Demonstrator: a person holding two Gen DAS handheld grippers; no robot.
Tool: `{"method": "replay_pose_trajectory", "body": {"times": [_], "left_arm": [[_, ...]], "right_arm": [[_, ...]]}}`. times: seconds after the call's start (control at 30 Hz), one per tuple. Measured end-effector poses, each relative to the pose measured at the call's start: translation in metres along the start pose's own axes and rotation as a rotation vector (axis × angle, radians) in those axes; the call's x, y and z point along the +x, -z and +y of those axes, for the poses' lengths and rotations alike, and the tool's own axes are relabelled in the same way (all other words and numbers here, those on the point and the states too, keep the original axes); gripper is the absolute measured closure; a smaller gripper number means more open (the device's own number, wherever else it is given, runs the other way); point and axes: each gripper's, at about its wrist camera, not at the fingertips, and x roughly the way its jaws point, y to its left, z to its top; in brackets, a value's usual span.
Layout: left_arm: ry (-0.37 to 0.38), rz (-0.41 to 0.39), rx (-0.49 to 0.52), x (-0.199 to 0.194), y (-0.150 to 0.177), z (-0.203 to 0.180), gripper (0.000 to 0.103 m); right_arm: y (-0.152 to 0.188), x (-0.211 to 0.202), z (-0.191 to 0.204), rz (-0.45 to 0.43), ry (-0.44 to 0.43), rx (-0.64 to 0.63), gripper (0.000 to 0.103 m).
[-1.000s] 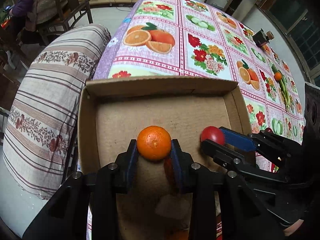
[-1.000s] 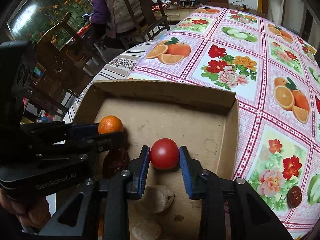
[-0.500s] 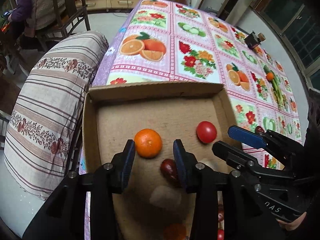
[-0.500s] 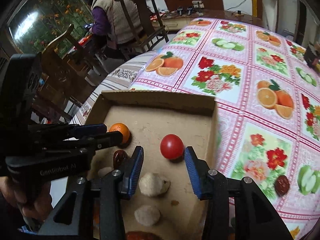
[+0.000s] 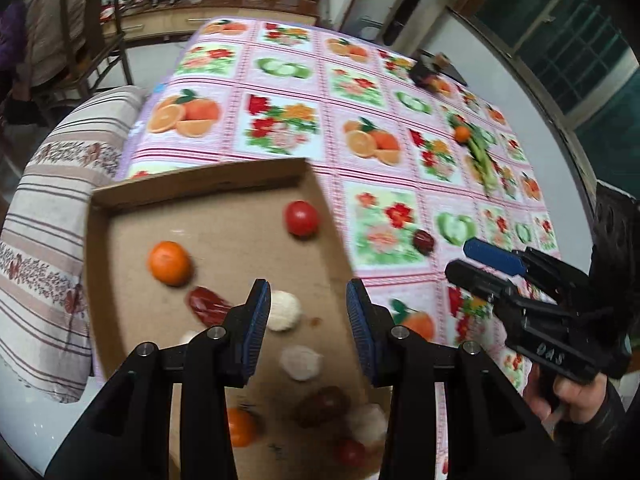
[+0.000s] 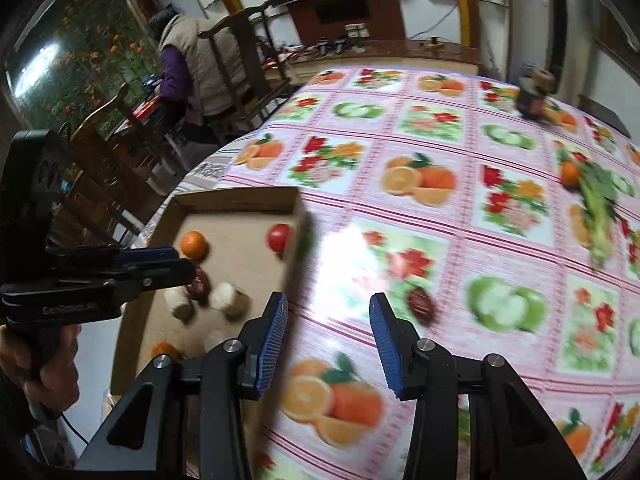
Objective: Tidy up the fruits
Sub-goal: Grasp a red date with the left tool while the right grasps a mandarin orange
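Note:
A shallow cardboard box (image 5: 200,182) (image 6: 236,199) lies on the table's left edge. In it lie an orange (image 5: 169,262) (image 6: 194,245), a red tomato (image 5: 302,218) (image 6: 279,237), a dark red date (image 5: 206,305) and several pale round fruits (image 5: 283,310). My left gripper (image 5: 306,310) is open and empty above the box's right side. My right gripper (image 6: 328,328) is open and empty over the tablecloth, right of the box. A dark red date (image 6: 421,303) (image 5: 423,241) lies on the cloth just beyond the right gripper.
The table wears a pink fruit-print cloth (image 6: 440,240). Far right lie a small orange (image 6: 570,174) and green vegetables (image 6: 598,216). A dark jar (image 6: 532,98) stands at the far edge. A striped cushion (image 5: 44,240) sits left of the box; a seated person (image 6: 188,68) is beyond.
Both grippers let go of the orange and the tomato, which now lie in the box. Both have pulled back and swung right, the right one out over the cloth.

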Motion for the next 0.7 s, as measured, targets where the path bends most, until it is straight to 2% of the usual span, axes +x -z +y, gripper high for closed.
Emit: {"method": "replay_pose_trajectory", "body": {"times": [0.4,0.47,0.7], "left_arm": [[0.056,0.033,0.077,0.018,0.005,-0.077,0.065],[0.061,0.038,0.084,0.025,0.003,-0.088,0.054],[0.062,0.073,0.093,0.063,-0.008,-0.119,0.053]], "right_arm": [[0.013,-0.041,-0.081,-0.049,0.067,0.099,0.058],[0.01,-0.043,-0.094,-0.058,0.075,0.108,0.058],[-0.03,-0.034,-0.149,-0.087,0.119,0.099,0.058]]}}
